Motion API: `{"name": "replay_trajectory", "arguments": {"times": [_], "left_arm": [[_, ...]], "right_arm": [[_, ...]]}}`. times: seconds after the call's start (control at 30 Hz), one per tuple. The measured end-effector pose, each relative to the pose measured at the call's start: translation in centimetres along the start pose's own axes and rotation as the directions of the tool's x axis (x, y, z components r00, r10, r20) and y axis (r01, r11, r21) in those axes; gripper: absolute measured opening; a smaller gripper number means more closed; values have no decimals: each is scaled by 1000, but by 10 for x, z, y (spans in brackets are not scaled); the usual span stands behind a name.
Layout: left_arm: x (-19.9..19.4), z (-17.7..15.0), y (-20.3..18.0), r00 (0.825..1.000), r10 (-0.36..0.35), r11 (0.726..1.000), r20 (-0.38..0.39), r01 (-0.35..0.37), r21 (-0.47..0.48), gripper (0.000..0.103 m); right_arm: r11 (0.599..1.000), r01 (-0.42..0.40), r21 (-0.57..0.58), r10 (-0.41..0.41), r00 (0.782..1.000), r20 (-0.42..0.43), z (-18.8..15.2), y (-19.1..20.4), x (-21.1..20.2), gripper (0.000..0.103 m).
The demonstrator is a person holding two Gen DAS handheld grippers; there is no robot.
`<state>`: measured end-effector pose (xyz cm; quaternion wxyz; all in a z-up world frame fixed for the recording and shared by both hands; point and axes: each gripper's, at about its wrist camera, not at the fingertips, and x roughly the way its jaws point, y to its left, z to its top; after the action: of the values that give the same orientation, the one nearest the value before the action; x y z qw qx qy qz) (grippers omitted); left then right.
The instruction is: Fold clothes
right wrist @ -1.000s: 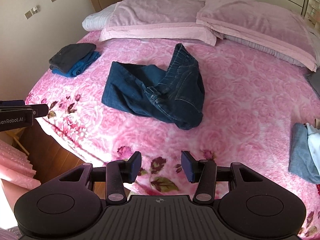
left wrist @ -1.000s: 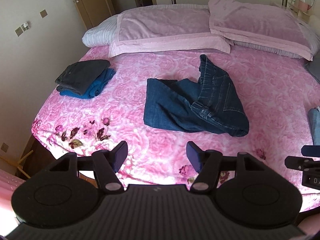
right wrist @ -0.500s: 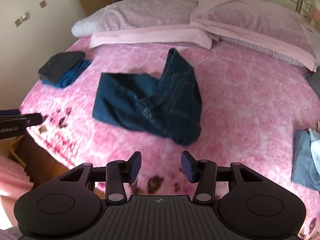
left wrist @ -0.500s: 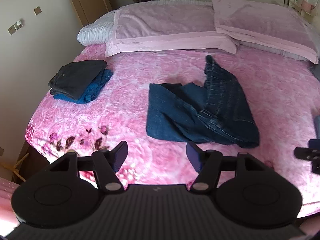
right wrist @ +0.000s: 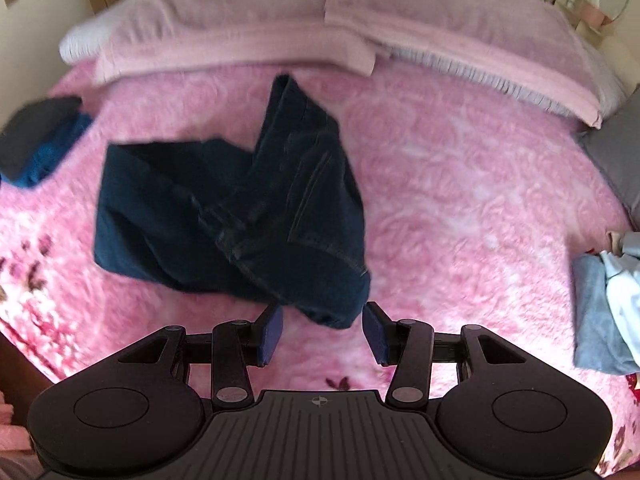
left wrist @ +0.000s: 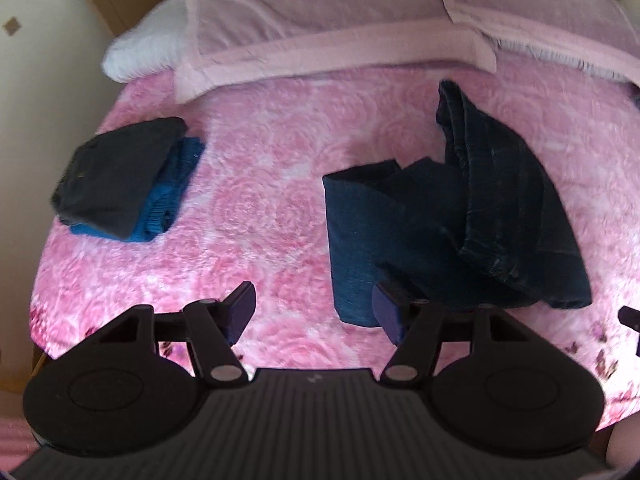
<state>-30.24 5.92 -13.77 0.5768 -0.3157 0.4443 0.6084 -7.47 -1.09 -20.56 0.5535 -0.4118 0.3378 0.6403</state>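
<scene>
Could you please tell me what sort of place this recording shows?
Most likely a home bedroom: a bed with a pink floral cover, pillows at its head, and jeans lying on it.

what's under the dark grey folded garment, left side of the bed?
A folded blue garment lies under the dark grey garment, sticking out along its right and near edges. Whether anything else sits beneath is covered.

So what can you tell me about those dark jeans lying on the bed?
The jeans are dark blue denim, crumpled and not yet folded. One leg lies flat toward the left; the waist part, with stitched seams showing, is bunched and heaped over it. They rest on the pink rose-patterned blanket, mid-bed. Neither hand-held gripper grips them; both are open.
</scene>
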Motion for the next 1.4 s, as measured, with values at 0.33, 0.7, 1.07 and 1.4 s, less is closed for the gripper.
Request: {"name": "replay_trajectory", "arguments": {"times": [0.33, 0.7, 1.07, 1.4], "left_arm": [[92, -12, 30, 992, -53, 998, -118, 49, -36, 61], [135, -31, 47, 988, -56, 981, -143, 28, -191, 61], [180, 77, 69, 975, -222, 912, 17, 214, -350, 71], [258, 102, 34, 907, -375, 897, -190, 304, -322, 23]], "right_arm": [[962, 63, -267, -72, 997, -25, -1, 66, 97, 48], [754, 186, -629, -132, 982, 133, -36, 81, 186, 30], [922, -197, 332, 147, 974, 171, 5, -92, 129, 4], [891, -316, 327, 274, 947, 170, 10, -119, 117, 5]]}}
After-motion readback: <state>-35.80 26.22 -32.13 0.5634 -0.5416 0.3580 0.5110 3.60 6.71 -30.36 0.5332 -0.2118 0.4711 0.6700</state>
